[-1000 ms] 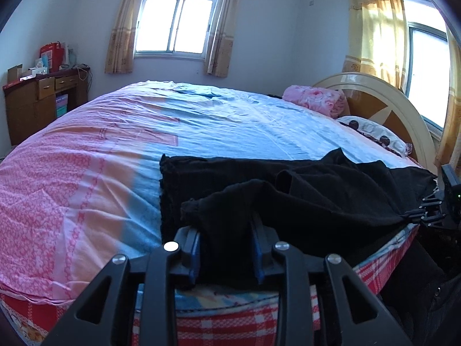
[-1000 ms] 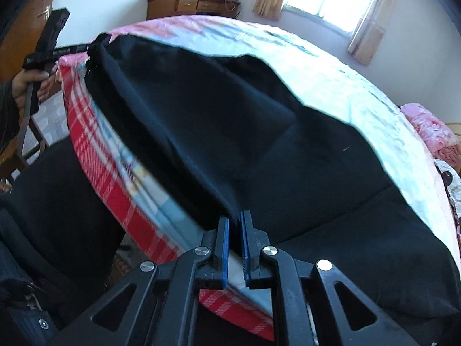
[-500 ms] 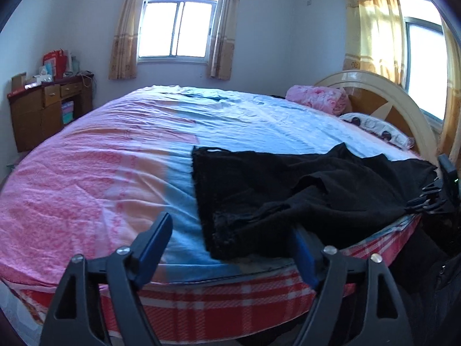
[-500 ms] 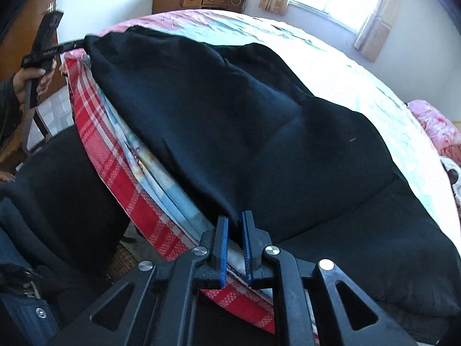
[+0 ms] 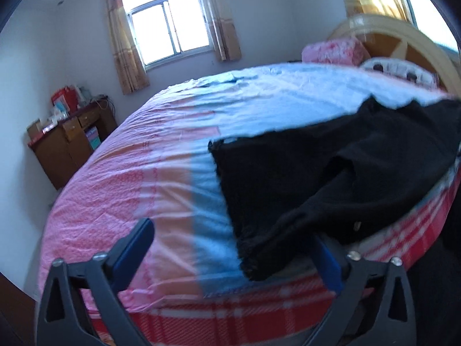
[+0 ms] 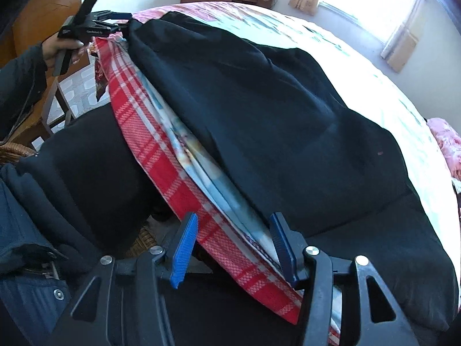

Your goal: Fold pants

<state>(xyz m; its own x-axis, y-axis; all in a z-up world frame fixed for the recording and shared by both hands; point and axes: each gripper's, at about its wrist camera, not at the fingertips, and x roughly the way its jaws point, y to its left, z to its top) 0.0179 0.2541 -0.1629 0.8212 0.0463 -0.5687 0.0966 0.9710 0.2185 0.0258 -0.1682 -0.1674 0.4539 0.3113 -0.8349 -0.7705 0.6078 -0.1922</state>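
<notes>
Far left, wooden dresser [image 5: 69,144] against the wall with a red bag [image 5: 62,98] and clutter on top; any print on them is too blurred to read. Person's left hand [image 6: 57,50] wraps the handle of the left gripper [image 5: 233,248], white lettering on its side too small to read. From the right wrist view that gripper points at the pants' leg end by the bed corner. Its own view shows the blue pads [image 5: 135,245] spread wide, nothing between them, the frayed hem just ahead. Black pants [image 6: 288,132] lie along the near edge of the bed [image 5: 144,190], over a blue-and-pink sheet and a red plaid cover [image 6: 161,155]. Right gripper [image 6: 233,248] also wide apart, gripping nothing, straddling the plaid edge just beside the pants' wider end. Far right, pink pillow [image 5: 334,50] and curved headboard [image 5: 403,43].
</notes>
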